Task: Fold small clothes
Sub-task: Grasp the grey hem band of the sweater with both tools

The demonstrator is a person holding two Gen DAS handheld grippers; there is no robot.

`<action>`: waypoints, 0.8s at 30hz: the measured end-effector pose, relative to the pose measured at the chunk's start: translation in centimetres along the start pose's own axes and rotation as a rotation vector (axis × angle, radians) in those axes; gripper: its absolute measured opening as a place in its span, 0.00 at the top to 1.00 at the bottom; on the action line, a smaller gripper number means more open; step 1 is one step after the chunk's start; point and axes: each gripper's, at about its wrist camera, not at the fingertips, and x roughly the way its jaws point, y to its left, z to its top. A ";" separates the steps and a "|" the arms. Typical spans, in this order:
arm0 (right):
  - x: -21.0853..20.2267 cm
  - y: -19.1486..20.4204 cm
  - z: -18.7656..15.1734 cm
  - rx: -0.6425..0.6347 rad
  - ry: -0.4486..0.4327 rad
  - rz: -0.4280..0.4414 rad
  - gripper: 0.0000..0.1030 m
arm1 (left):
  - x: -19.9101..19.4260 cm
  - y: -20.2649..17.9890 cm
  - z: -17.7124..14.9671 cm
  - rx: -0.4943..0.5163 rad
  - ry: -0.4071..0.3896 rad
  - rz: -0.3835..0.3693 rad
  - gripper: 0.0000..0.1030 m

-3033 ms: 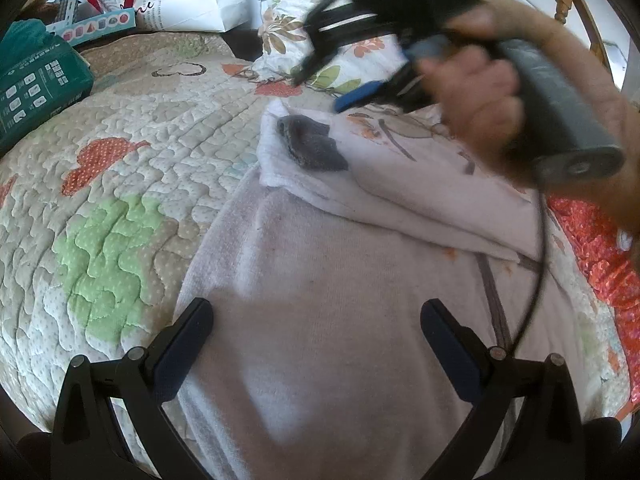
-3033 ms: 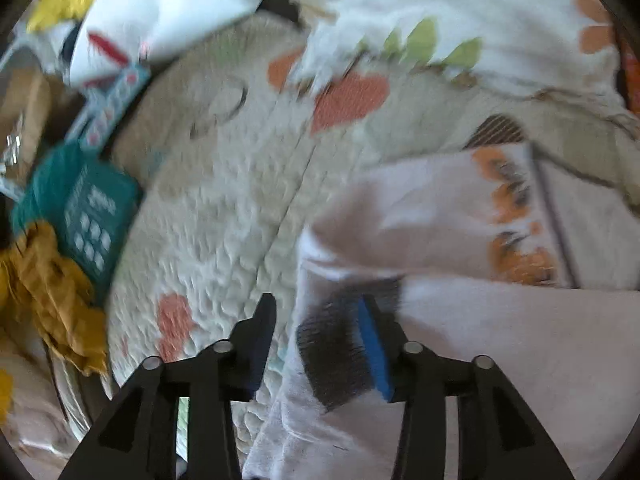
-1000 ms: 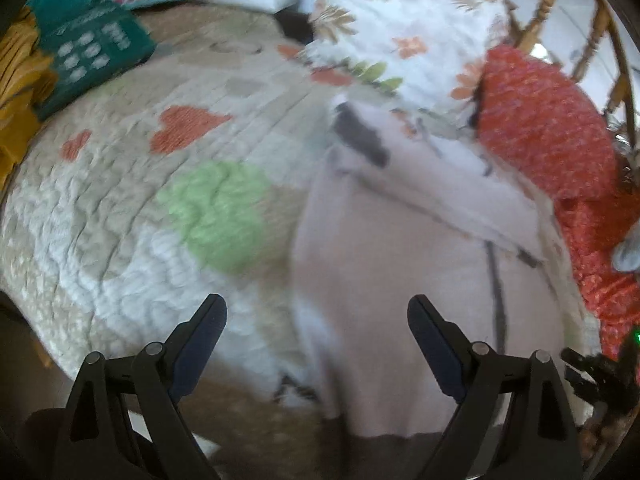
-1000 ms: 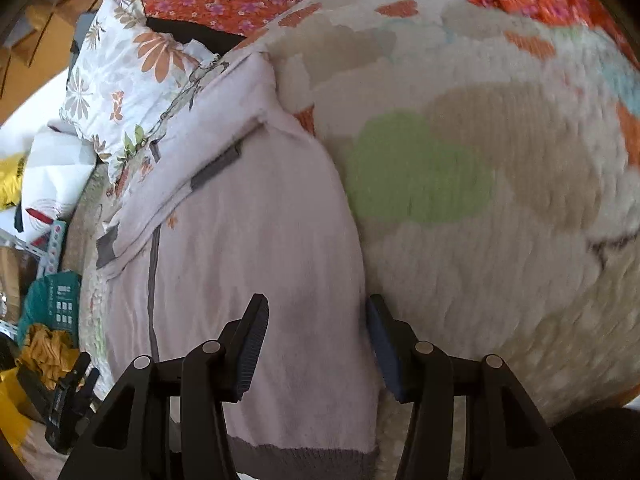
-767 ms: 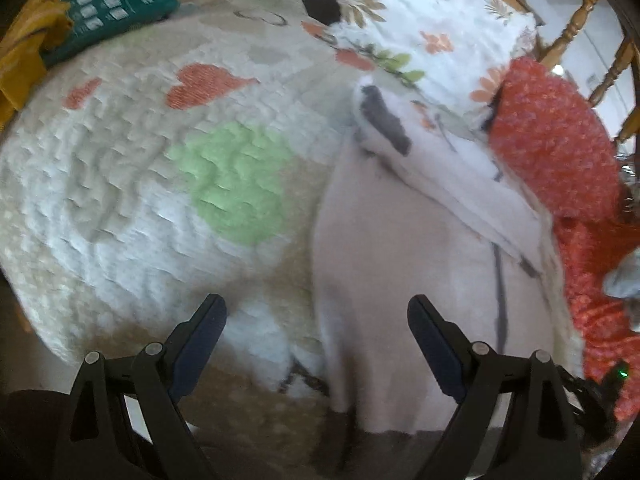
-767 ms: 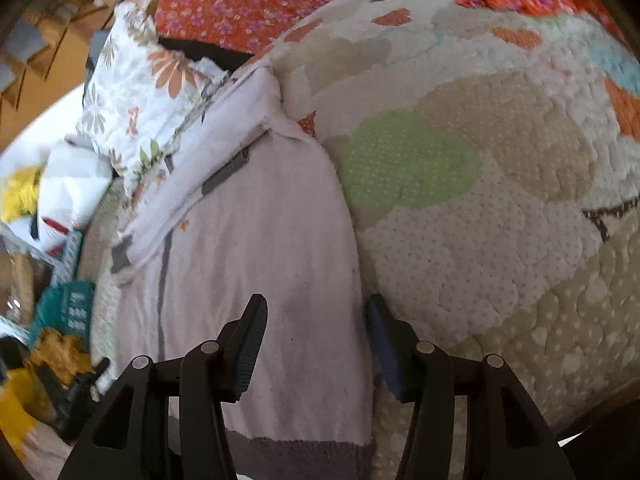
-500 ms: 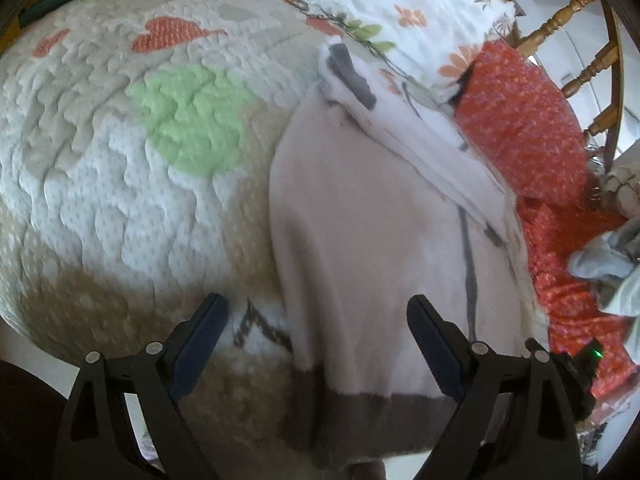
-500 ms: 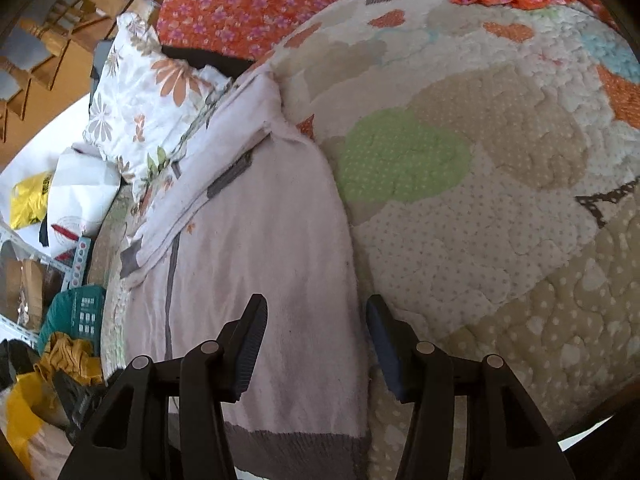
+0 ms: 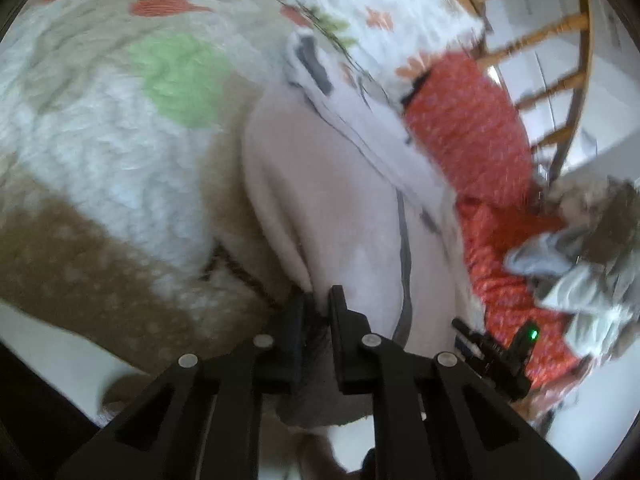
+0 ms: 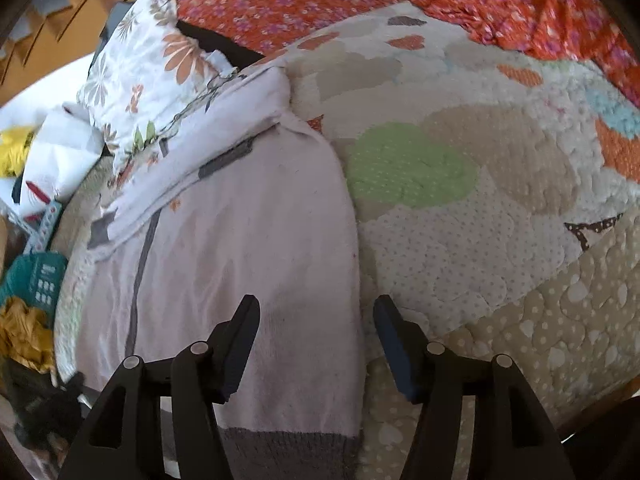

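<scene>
Only the left wrist view shows the left gripper (image 9: 319,308) pinching the pale pink sweater (image 9: 336,204) at its near side edge by the grey hem. The right view shows the right gripper (image 10: 316,320) opening, astride the opposite edge without pressing it. The sweater lies flat on the quilted bed (image 10: 460,216), long axis from 6 toward 11 o'clock, collar far, with open quilt toward 3 o'clock.

We count one pale pink sweater (image 10: 248,248), one patchwork quilt (image 10: 500,216), one floral pillow (image 10: 148,80), one orange flowered cloth (image 10: 288,4) (it may be more than one piece), one teal packet (image 10: 38,276), and two grippers, left (image 9: 318,304) and right (image 10: 316,312).
</scene>
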 end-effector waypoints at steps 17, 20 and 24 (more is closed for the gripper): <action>-1.9 -2.5 -1.1 0.146 -0.013 0.088 0.38 | -0.8 1.8 -0.8 -0.036 -0.032 0.175 0.38; -2.4 -3.6 -1.4 0.200 -0.028 0.079 0.38 | 0.0 3.1 -0.8 -0.095 0.010 0.144 0.32; -2.1 -5.3 -1.5 0.297 -0.002 0.142 0.38 | 1.8 3.7 -1.3 -0.140 0.113 0.072 0.31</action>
